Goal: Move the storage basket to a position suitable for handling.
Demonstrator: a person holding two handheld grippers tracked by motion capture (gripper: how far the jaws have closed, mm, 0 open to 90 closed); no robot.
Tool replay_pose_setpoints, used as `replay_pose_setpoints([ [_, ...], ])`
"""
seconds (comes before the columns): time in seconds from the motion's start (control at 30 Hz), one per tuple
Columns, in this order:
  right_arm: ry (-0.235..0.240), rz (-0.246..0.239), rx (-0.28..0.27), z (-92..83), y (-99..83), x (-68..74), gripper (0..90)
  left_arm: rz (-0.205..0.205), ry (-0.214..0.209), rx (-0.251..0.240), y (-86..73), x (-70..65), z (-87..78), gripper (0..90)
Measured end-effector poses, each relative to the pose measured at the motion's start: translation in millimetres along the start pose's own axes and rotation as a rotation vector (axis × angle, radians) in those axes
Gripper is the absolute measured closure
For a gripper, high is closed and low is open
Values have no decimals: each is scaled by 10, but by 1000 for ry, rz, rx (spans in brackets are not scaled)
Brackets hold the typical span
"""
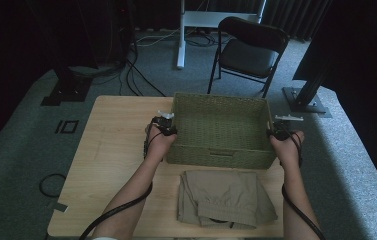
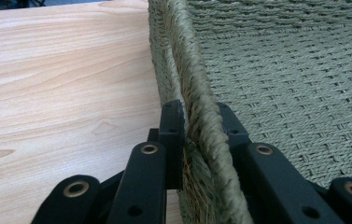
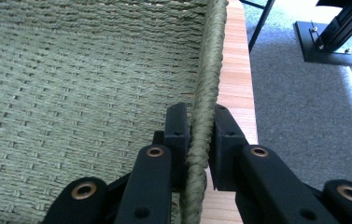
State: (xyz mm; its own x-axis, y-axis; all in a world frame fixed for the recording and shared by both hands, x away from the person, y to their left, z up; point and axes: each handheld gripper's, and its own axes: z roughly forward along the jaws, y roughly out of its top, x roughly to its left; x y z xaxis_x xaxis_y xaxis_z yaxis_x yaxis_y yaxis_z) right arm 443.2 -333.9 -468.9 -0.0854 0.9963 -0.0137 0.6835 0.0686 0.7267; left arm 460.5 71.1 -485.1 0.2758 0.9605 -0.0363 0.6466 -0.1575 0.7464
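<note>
A green woven basket (image 1: 221, 102) stands on the wooden table (image 1: 111, 145), its inside bare. My left gripper (image 1: 168, 129) is shut on the basket's left wall; in the left gripper view the braided rim (image 2: 197, 88) runs between the two black jaws of that gripper (image 2: 201, 122). My right gripper (image 1: 276, 132) is shut on the basket's right wall, and the right gripper view has the rim (image 3: 208, 70) pinched between that gripper's (image 3: 202, 128) jaws. Folded khaki trousers (image 1: 223, 197) lie on the table just in front of the basket, between my forearms.
A black folding chair (image 1: 248, 50) stands on the carpet behind the table. A white stand (image 1: 181, 35) and black frame bases (image 1: 306, 97) sit farther back. A cable loop (image 1: 51, 184) lies on the floor at the left. Bare tabletop lies left of the basket.
</note>
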Motion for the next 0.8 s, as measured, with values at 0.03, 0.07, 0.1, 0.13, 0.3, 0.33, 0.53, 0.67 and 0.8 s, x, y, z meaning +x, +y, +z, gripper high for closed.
replay_pose_setpoints([
  [0.03, -1, -4, 0, 0, 1, 2, 791, 0, -10, -2, 0, 7, 0, 764],
  [0.07, -2, -9, 1, 2, 1, 3, 786, -2, -24, -7, 1, 16, 0, 741],
  [0.1, 1, -13, 2, 1, 2, 1, 779, -2, -24, -7, 1, 16, 0, 719],
  [0.13, 6, -14, 0, -2, 4, -4, 759, -9, -48, -12, 10, 30, -1, 689],
  [0.3, 30, -26, -4, 0, 10, 8, 629, 24, -75, -31, 67, 33, -31, 544],
  [0.33, 50, -21, -1, 13, 18, 20, 550, 30, -87, -29, 84, 30, -38, 535],
  [0.53, 51, -35, -41, 8, 38, 13, 416, 126, -129, -28, 152, 39, -44, 356],
  [0.67, 59, -34, -97, 20, 34, -15, 277, 116, -132, -64, 185, 88, -62, 292],
  [0.8, 89, -66, -90, 59, 16, -38, 160, 130, -156, -88, 212, 120, -97, 274],
])
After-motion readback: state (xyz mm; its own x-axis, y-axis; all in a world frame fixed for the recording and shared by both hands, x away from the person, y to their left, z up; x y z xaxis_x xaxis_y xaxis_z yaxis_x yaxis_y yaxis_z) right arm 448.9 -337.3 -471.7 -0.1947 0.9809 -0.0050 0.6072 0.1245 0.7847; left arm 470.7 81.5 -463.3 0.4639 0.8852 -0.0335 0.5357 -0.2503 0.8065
